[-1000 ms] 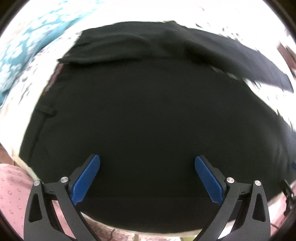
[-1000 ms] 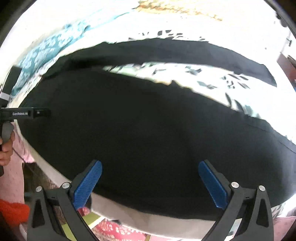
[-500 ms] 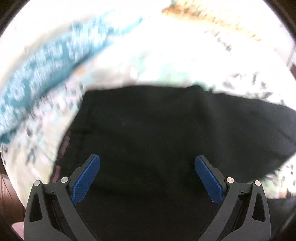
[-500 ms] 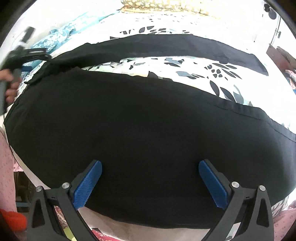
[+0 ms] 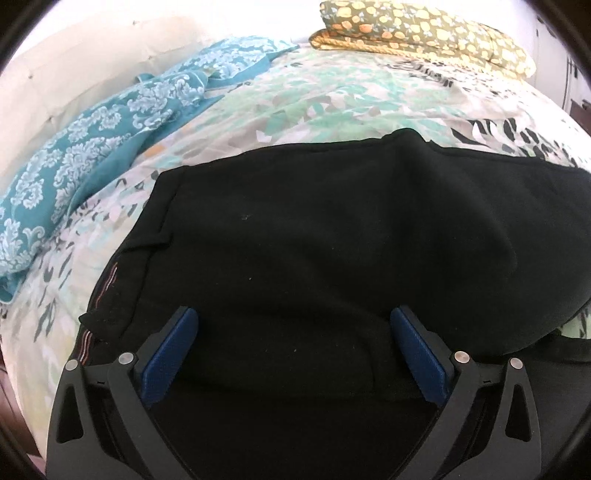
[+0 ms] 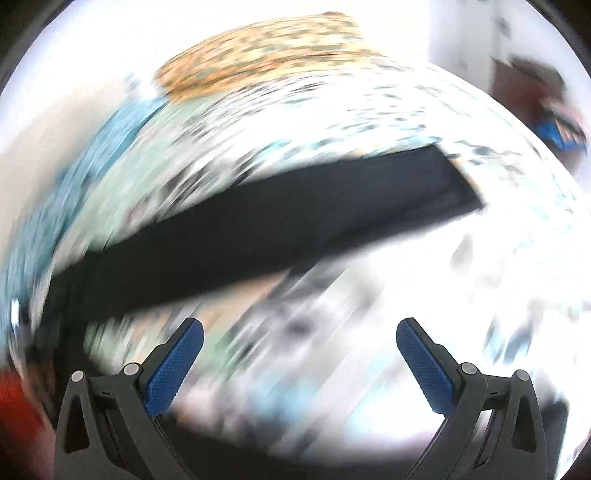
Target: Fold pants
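- Lying spread on the bedsheet [image 5: 332,92], the black pants [image 5: 332,240] fill most of my left view, their waistband end toward the left with a thin striped lining showing at the edge.
- In my right view, which is badly blurred, one pant leg [image 6: 277,229] runs as a long dark band from lower left to upper right, its hem at the upper right end.
- My left gripper [image 5: 295,347] sits over the pants with its blue pads [image 5: 170,354] spread wide, nothing between them.
- My right gripper [image 6: 299,358] is also spread wide and holds nothing; below it I see only blurred sheet, and I cannot tell whether it touches anything.
- A teal patterned cloth [image 5: 92,140] lies on the sheet to the left of the pants, apart from them.
- A yellow-flowered pillow [image 5: 424,33] rests at the far end of the bed, well apart from the pants.
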Demonstrator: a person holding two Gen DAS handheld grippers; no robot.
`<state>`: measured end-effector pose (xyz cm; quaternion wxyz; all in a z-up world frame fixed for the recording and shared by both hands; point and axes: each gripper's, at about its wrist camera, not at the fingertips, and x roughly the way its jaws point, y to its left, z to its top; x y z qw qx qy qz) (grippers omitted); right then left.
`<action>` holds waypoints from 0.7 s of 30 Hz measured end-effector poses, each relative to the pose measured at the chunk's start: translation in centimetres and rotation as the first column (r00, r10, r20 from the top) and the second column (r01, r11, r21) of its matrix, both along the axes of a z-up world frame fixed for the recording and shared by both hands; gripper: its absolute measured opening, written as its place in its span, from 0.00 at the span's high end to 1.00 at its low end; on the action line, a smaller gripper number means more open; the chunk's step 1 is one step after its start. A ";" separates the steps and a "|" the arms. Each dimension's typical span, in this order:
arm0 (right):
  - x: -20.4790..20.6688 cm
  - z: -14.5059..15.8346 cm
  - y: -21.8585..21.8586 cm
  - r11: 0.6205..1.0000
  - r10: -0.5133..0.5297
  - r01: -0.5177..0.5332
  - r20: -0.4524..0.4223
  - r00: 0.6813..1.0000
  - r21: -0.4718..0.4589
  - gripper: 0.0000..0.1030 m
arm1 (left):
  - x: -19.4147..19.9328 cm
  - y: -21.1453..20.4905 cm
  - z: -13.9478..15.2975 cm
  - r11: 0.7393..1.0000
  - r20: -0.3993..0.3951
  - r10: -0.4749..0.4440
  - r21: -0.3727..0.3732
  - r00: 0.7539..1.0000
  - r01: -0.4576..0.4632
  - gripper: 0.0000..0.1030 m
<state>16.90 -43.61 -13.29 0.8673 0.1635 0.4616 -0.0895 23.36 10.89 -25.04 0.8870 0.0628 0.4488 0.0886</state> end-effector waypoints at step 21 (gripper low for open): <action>7.8 1.2 -8.9 0.998 -0.016 0.023 0.103 0.995 -0.066 0.95 | 2.1 0.7 -0.5 1.000 0.013 0.004 0.006 1.000 -0.004 0.01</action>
